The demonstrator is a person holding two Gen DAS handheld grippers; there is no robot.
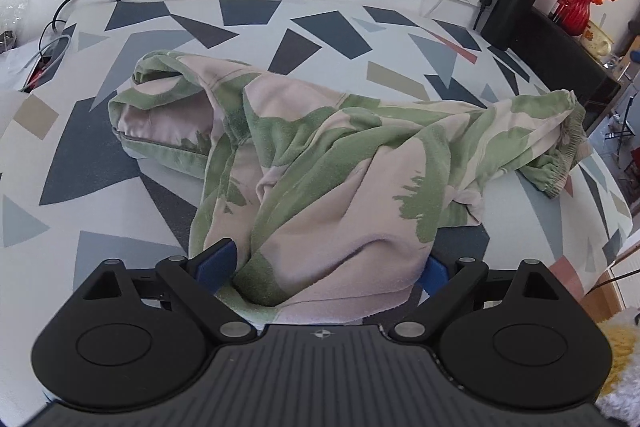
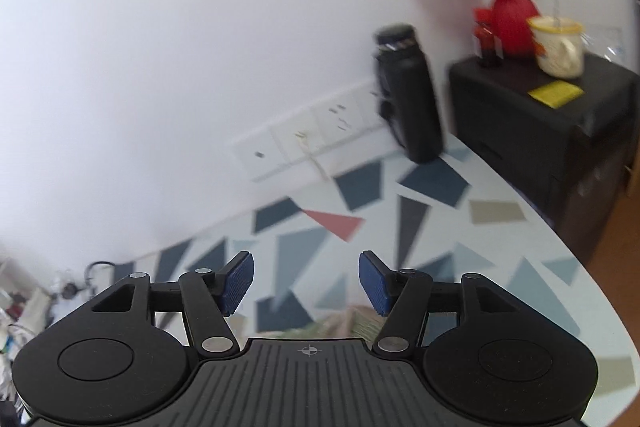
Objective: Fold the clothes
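Left wrist view: the left gripper (image 1: 332, 263) is spread wide, and a fold of the garment (image 1: 320, 155) is bunched between its 2 blue pads (image 1: 218, 259); whether the pads press on it cannot be told. The rest of the green-and-pink garment is heaped ahead of the gripper on the patterned table (image 1: 100, 155).

Right wrist view: the right gripper (image 2: 306, 283) is parted with nothing between its pads, and a strip of the garment (image 2: 340, 323) is seen just below them. A bottle (image 2: 412, 95) and vase (image 2: 512, 15) are set far ahead, to the right
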